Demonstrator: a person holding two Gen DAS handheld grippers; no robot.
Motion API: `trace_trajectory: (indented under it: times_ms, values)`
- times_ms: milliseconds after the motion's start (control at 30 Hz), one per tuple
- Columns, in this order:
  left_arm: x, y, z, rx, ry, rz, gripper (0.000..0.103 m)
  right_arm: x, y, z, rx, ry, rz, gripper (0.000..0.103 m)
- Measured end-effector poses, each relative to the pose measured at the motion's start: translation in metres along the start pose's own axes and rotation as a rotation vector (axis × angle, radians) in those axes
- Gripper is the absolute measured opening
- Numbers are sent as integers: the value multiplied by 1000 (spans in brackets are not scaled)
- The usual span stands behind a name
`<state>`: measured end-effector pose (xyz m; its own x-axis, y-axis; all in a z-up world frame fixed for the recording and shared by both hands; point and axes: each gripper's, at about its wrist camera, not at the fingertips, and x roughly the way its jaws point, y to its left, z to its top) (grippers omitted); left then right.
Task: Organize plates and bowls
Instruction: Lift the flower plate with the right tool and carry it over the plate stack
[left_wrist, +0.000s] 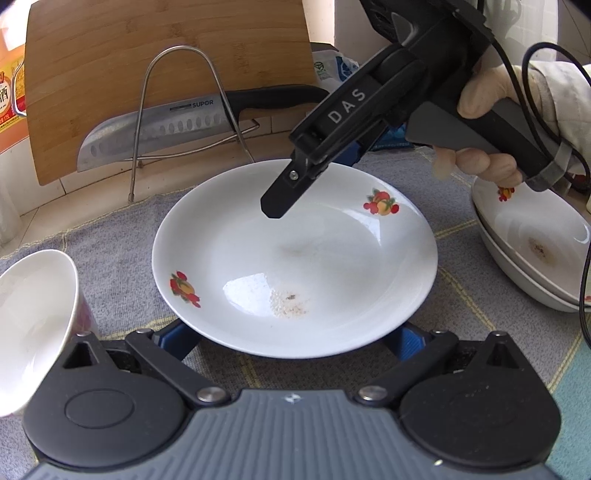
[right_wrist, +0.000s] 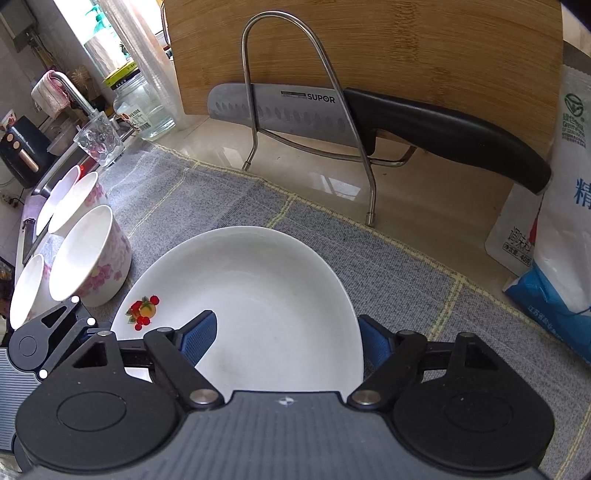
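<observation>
The plate (left_wrist: 295, 258), white with small fruit prints on its rim, lies flat on a grey woven mat (left_wrist: 122, 240) on the counter, between a floral bowl (left_wrist: 33, 325) and a stack of similar plates (left_wrist: 535, 251). The right gripper (right_wrist: 288, 343) reaches down over the plate's far edge, one blue pad inside the dish and the other outside the rim; the pads (right_wrist: 199, 339) stand only part-way apart, and whether they press on the rim cannot be told. In the left wrist view a gloved hand (left_wrist: 480, 122) holds that gripper's handle, with a black cable running off it. The left gripper (left_wrist: 295, 339) sits at the plate's near edge with its jaws spread wide, a blue pad showing on either side just under the rim, gripping nothing. Behind the mat a wooden cutting board (right_wrist: 369, 55) leans upright, with a knife (right_wrist: 332, 114) resting in a wire rack (right_wrist: 306, 92). More floral bowls (right_wrist: 88, 254) stand grouped at the mat's left end.
</observation>
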<state>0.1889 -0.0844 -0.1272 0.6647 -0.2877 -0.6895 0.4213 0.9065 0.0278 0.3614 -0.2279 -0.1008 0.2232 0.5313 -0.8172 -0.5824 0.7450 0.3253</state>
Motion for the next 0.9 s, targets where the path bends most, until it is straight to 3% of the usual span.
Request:
trace_trajectory:
  times_ms: [400,900]
  values:
    - [-3,-1,1,21,9,4,101,-7,0,-4,33,-2,44,84]
    - [-34,-17,5,125,-20,-9,100,-50,18,-30,47,-68,12,85]
